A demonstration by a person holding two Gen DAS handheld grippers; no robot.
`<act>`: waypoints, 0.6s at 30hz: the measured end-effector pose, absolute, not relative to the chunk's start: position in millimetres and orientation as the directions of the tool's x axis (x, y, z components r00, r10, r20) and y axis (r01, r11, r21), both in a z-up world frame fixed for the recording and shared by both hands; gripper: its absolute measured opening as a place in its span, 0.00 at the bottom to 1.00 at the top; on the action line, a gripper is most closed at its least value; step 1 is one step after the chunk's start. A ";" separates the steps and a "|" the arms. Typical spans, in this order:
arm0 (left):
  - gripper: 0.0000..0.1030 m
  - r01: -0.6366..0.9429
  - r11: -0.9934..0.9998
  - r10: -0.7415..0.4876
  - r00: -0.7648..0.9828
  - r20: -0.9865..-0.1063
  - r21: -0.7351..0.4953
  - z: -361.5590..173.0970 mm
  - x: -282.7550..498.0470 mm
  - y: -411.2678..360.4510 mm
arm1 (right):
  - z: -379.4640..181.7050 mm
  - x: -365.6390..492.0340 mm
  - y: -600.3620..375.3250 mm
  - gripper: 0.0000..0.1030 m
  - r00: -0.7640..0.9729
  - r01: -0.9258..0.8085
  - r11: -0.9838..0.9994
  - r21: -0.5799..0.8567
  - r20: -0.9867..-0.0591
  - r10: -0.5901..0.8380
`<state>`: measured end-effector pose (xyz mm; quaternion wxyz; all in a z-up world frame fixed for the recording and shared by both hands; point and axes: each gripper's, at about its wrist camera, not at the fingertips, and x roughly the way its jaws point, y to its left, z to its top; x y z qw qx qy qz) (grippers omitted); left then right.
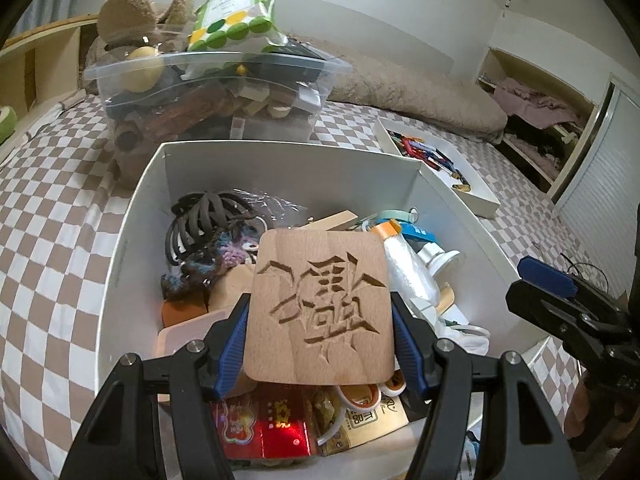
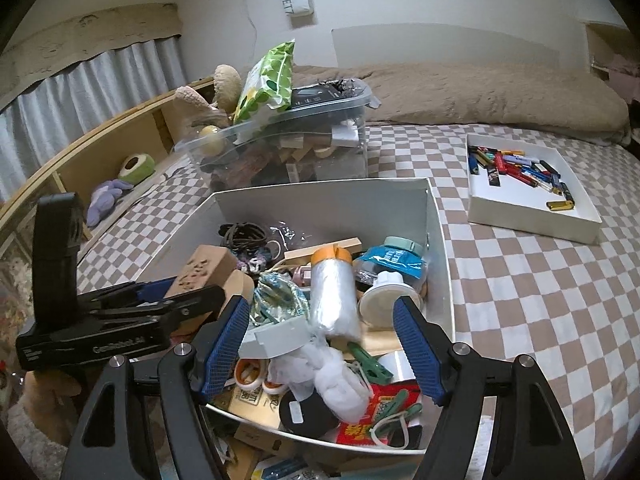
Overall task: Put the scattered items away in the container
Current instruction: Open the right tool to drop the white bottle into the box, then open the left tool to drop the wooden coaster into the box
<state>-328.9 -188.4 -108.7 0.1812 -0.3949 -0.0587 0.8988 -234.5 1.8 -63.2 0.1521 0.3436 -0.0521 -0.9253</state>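
Left wrist view: the left gripper (image 1: 320, 340) fills the lower centre of the frame, its jaws clamped on the side edges of a carved wooden block (image 1: 320, 308), which hangs above the open white box (image 1: 132, 240) in the middle of the frame. The box is already crowded: a dark hair claw (image 1: 200, 220), a crocheted piece, a clear roll with an orange cap (image 1: 404, 264), red packets at the bottom. By that showing the tidying looks well advanced, with this block not yet let go. The right gripper (image 1: 560, 300) pokes in at the right edge; from here I cannot tell how its jaws stand. The block hides much of the box floor beneath it.

Right wrist view: the right gripper (image 2: 320, 344) sits at lower centre with jaws apart and nothing between them, poised over the near part of the same box (image 2: 444, 248). The block (image 2: 204, 268) shows at centre left, partly behind the left gripper (image 2: 160, 300). On the checked bed (image 2: 540, 300), a shallow white tray of lighters (image 2: 532, 216) lies at the upper right and a full clear tub (image 2: 280, 148) stands behind the box. Loose packets and cards at the bottom edge, below the box's near wall, are cut off and hard to read; they may be what is left to gather.
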 end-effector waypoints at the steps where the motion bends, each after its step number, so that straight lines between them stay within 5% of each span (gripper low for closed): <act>1: 0.62 -0.282 -0.928 0.371 -0.623 -0.689 -0.245 -108.5 -330.6 -187.3 | -63.3 -234.1 1.7 0.73 -0.717 0.248 -0.948 0.202 -0.620 -0.319; 7: 0.65 -0.285 -0.930 0.365 -0.627 -0.688 -0.233 -110.5 -340.1 -183.4 | -63.5 -232.8 -0.3 0.73 -0.713 0.254 -0.945 0.207 -0.619 -0.327; 10: 0.90 -0.260 -0.934 0.358 -0.651 -0.670 -0.246 -107.1 -337.5 -189.0 | -64.2 -231.1 0.6 0.73 -0.712 0.255 -0.944 0.208 -0.621 -0.329; 18: 0.91 -0.221 -0.952 0.307 -0.680 -0.666 -0.213 -97.8 -329.3 -201.2 | -62.6 -229.7 1.9 0.73 -0.715 0.253 -0.944 0.212 -0.617 -0.330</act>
